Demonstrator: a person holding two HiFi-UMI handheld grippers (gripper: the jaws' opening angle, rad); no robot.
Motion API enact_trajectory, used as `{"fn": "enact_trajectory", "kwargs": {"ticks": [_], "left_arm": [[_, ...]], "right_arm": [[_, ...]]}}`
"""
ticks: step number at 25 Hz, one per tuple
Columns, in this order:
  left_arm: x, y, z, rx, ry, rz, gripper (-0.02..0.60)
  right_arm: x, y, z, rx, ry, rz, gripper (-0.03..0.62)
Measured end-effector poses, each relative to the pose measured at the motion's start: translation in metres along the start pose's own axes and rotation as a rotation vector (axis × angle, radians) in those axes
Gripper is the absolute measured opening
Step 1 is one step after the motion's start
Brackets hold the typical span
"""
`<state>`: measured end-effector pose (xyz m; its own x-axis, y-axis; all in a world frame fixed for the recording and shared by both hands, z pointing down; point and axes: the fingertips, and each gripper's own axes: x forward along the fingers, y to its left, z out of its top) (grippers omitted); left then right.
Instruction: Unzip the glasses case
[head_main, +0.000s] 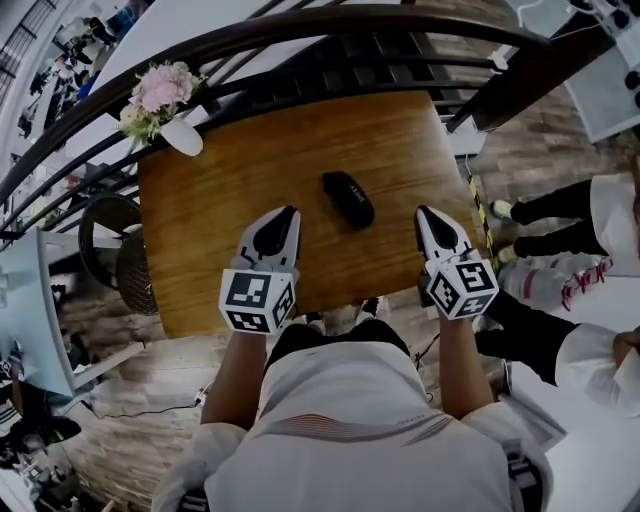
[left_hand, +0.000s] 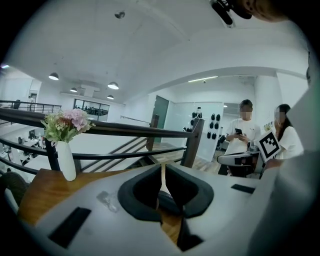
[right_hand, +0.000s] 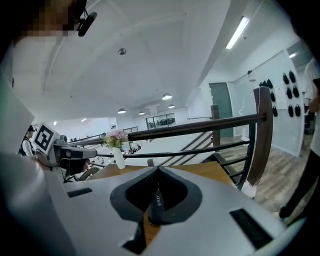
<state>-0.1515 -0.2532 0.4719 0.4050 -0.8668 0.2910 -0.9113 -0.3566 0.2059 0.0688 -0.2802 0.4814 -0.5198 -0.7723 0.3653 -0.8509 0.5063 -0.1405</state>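
Observation:
A black glasses case (head_main: 348, 198) lies closed on the wooden table (head_main: 230, 180), near its middle. My left gripper (head_main: 284, 214) hovers over the table's near edge, just left of the case, jaws shut and empty. My right gripper (head_main: 424, 213) sits to the case's right, also shut with nothing held. Neither touches the case. In the left gripper view a sliver of the case (left_hand: 167, 200) shows through the gap behind the closed jaws (left_hand: 162, 170). In the right gripper view the case (right_hand: 156, 201) shows the same way behind the gripper's tips (right_hand: 158, 172).
A white vase with pink flowers (head_main: 160, 105) stands at the table's far left corner. A dark curved railing (head_main: 300, 50) runs behind the table. People stand and sit to the right (head_main: 570, 220). A round wicker stool (head_main: 125, 255) is left of the table.

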Motion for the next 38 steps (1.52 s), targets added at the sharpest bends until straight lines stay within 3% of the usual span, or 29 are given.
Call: {"fn": "enact_trajectory", "kwargs": {"ticks": [5,10,14,21,27,32,38], "left_arm": [[0.010,-0.002,-0.006,-0.018,0.018,0.049,0.034],[0.012,-0.002,-0.016,-0.033,0.043,0.094,0.034],[0.007,-0.003,-0.027,-0.042,0.079,0.117,0.034],[-0.006,0.013,-0.043,-0.057,0.120,0.152,0.034],[-0.009,0.006,-0.047,-0.050,0.134,0.153,0.034],[-0.011,-0.002,-0.042,-0.031,0.129,0.129,0.034],[-0.003,0.005,-0.029,-0.031,0.108,0.090,0.034]], "right_arm": [[0.020,-0.016,-0.017,0.035,0.063,0.059,0.059],[0.057,-0.009,-0.068,0.095,0.239,0.176,0.285],[0.091,-0.003,-0.119,0.096,0.374,0.206,0.362],[0.142,0.012,-0.196,0.106,0.546,0.190,0.399],[0.153,0.005,-0.222,0.087,0.600,0.151,0.400],[0.145,-0.001,-0.219,0.084,0.579,0.154,0.357],[0.137,-0.002,-0.180,0.072,0.468,0.131,0.344]]}}
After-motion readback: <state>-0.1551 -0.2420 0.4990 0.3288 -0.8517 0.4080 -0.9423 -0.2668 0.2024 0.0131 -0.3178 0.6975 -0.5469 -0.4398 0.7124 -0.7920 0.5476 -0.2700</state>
